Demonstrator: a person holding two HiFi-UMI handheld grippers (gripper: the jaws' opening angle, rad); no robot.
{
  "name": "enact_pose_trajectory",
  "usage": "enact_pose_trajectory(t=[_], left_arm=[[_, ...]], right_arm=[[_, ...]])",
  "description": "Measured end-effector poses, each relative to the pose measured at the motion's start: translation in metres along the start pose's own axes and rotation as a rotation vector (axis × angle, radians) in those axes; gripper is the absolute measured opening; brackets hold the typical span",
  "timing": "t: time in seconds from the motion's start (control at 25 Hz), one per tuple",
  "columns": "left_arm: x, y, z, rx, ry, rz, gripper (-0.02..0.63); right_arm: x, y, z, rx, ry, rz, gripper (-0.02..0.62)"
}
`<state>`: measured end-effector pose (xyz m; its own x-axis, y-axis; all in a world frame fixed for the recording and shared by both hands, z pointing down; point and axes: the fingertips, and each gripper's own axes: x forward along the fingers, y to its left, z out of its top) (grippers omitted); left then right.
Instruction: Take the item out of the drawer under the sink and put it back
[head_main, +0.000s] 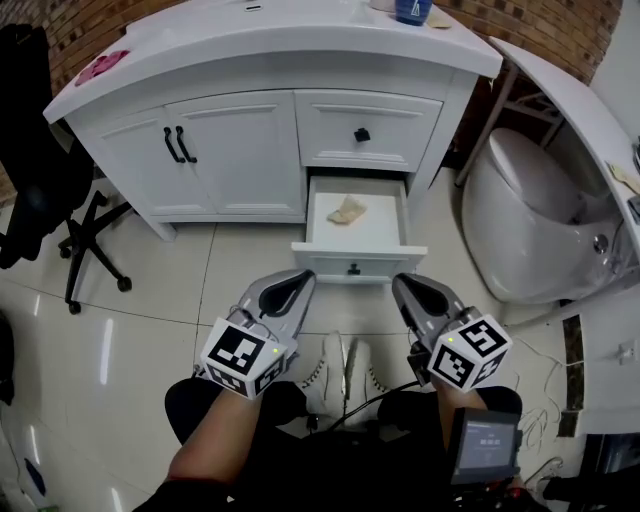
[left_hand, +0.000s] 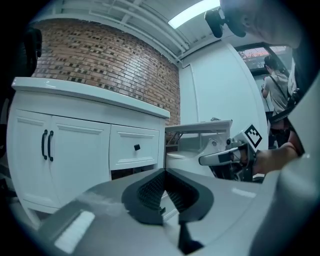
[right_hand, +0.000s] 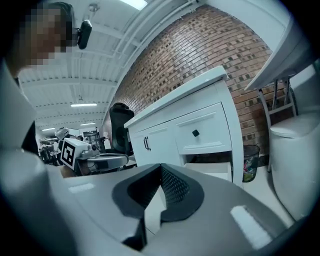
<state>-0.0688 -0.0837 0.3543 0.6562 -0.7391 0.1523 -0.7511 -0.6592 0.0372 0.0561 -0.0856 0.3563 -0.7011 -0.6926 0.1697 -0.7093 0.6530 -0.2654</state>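
The lower drawer (head_main: 358, 262) of the white sink cabinet stands pulled open. A crumpled beige item (head_main: 346, 211) lies inside it toward the back. My left gripper (head_main: 298, 280) hovers just in front of the drawer's left corner, jaws shut and empty. My right gripper (head_main: 405, 285) hangs near the drawer's right corner, also shut with nothing in it. In the left gripper view the left gripper (left_hand: 164, 172) has its tips meeting, and the right gripper (left_hand: 220, 157) shows beside it. In the right gripper view the right gripper (right_hand: 160, 167) likewise has its tips together, and the open drawer (right_hand: 215, 170) shows beyond it.
The upper drawer (head_main: 365, 130) with a black knob is closed, as are the cabinet doors (head_main: 200, 150). A black office chair (head_main: 40, 190) stands at the left, a white toilet (head_main: 520, 220) at the right. A blue cup (head_main: 412, 10) sits on the countertop. My feet in white shoes (head_main: 340, 375) are below the drawer.
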Motion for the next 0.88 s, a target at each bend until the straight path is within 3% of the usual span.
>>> enact_pose_trajectory(t=[0.64, 0.76, 0.88], left_arm=[[0.031, 0.027, -0.018, -0.013, 0.046, 0.006, 0.006], [0.035, 0.031, -0.018, 0.02, 0.053, 0.013, 0.006], [0.042, 0.043, -0.012, 0.105, 0.061, 0.02, 0.006]], right_arm=[[0.028, -0.031, -0.009, 0.023, 0.037, -0.013, 0.008], [0.03, -0.033, -0.011, 0.031, 0.037, -0.012, 0.008], [0.033, -0.033, -0.012, 0.037, 0.036, -0.004, 0.008]])
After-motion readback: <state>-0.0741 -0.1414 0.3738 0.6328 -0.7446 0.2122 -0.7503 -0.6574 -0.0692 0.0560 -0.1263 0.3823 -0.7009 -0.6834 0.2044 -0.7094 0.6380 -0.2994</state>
